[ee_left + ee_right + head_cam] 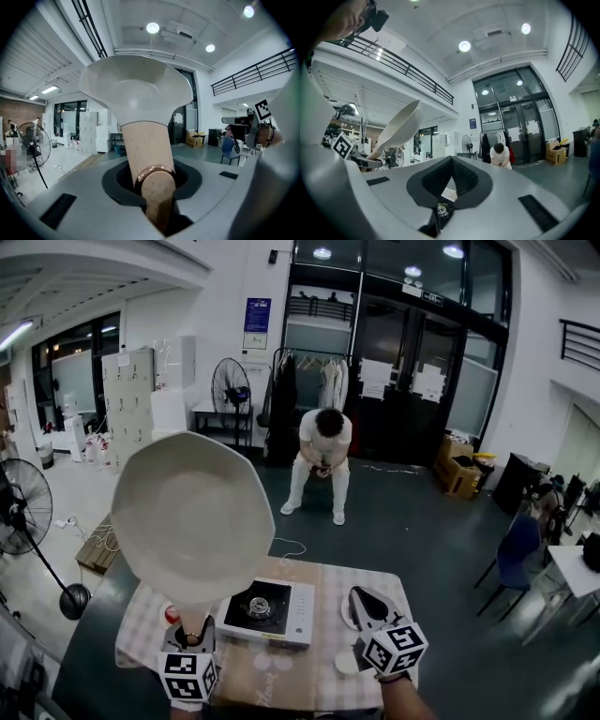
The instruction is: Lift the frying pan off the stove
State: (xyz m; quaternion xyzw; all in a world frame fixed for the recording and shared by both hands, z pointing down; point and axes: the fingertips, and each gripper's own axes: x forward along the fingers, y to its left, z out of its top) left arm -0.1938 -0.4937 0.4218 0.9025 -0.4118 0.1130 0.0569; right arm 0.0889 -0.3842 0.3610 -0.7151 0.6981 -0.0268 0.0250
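Above the left gripper [192, 632] one frying pan [192, 517] stands raised in the air, tipped so that its pale cream inside faces back toward the person holding it. That inside shows only bare surface. The left gripper's jaws are a little way apart and clamped on the pan's wooden handle [150, 150], which runs up from between them; a single copper-coloured ring [156, 172] circles the handle right at the grip.

Below the pan and just to the right of that gripper, one white single-burner stove [295, 615] sits on the table [394, 592], its burner uncovered. The pan hangs well clear of it.

Beyond the stove, the right gripper [364, 604] hovers over the table with its jaws brought together to a point, gripping nothing. A small white dish [345, 617] lies beside it, partly hidden by it.

Farther off, past both grippers, one person [323, 460] sits bent forward near the dark glass doors. Two standing fans are in the room: one [230, 385] by the far wall and one [19, 512] off to the left gripper's side.
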